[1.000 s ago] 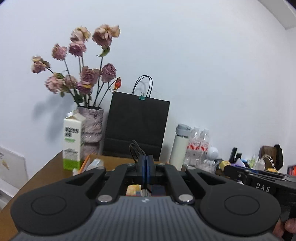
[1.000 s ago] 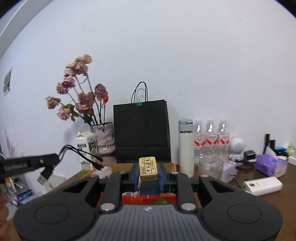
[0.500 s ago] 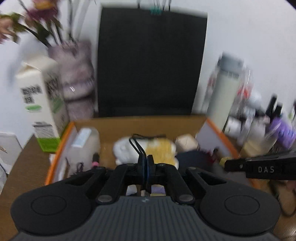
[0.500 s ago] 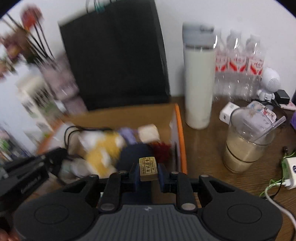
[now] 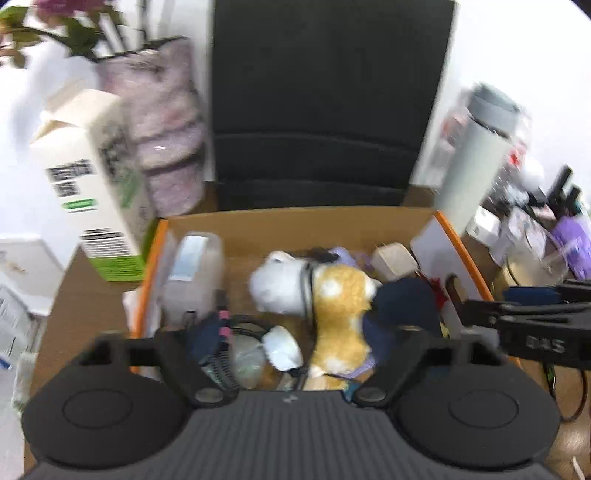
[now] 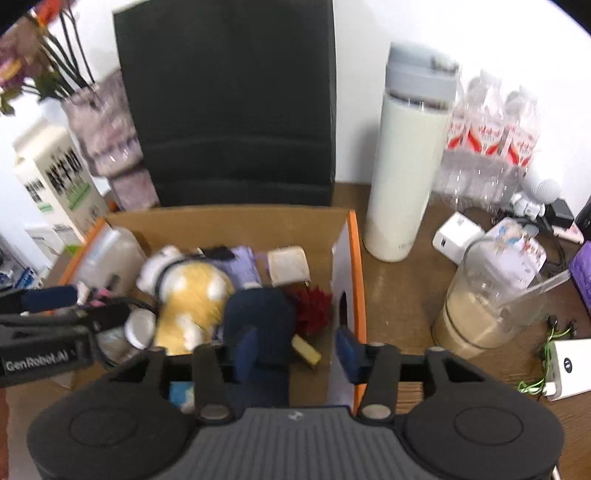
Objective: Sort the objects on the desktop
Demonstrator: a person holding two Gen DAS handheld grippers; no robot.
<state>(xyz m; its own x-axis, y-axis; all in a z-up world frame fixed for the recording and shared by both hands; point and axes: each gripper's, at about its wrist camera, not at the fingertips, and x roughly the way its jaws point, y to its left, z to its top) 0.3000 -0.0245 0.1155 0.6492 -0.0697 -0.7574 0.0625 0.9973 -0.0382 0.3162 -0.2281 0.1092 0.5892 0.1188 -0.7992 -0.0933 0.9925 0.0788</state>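
While both of my jaws have just been opening, my left hand-held gripper (image 5: 299,350) stands wide apart and my right hand-held gripper (image 6: 295,350) half apart, each empty over the cardboard box (image 6: 229,221) on the desk (image 6: 402,288). Between my right fingers and just ahead, the small yellow block (image 6: 306,351) lies inside the box, its long axis slanting away leftward

White wall (image 6: 369,22); brown wooden desk (image 6: 402,291).

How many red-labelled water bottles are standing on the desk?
3: water bottles stand in a row against the wall, right of the white flask; more may be hidden behind it.
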